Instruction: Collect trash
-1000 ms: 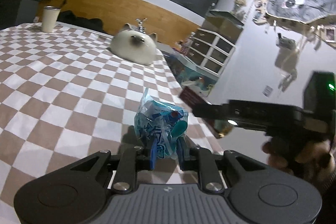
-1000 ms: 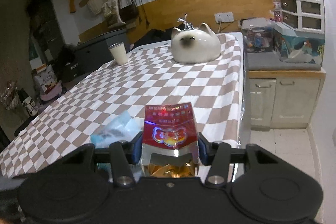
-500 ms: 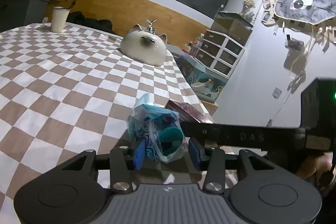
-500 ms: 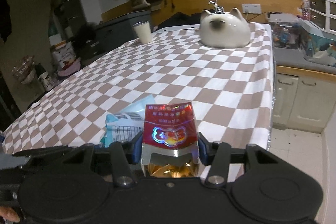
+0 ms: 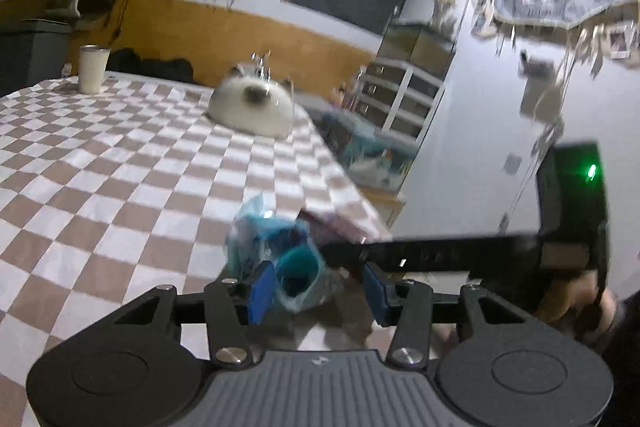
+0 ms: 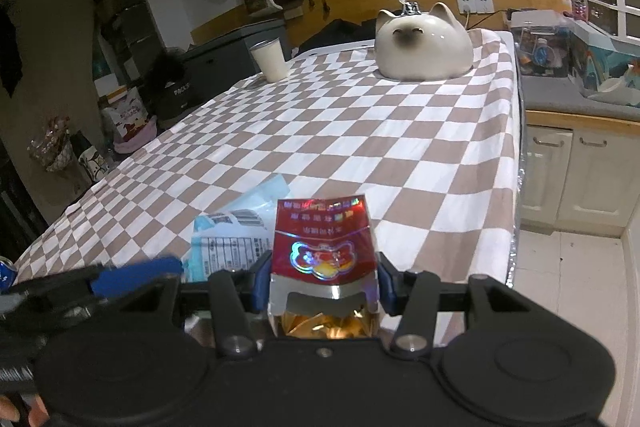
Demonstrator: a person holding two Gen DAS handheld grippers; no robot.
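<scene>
A crumpled blue plastic wrapper lies on the checked tablecloth near its right edge, just ahead of my left gripper, whose blue pads stand open around it without touching. The wrapper also shows in the right wrist view, beside a left fingertip. My right gripper is shut on a red foil snack packet, held upright above the table. The right gripper's body crosses the left wrist view.
A white cat-shaped ceramic pot stands at the table's far end, a white cup at the far left. The table's right edge drops to a tiled floor beside low cabinets.
My left gripper's jaws have opened wide and let go of the blue wrapper, which now rests on the cloth. The right gripper keeps its hold on the red packet.
</scene>
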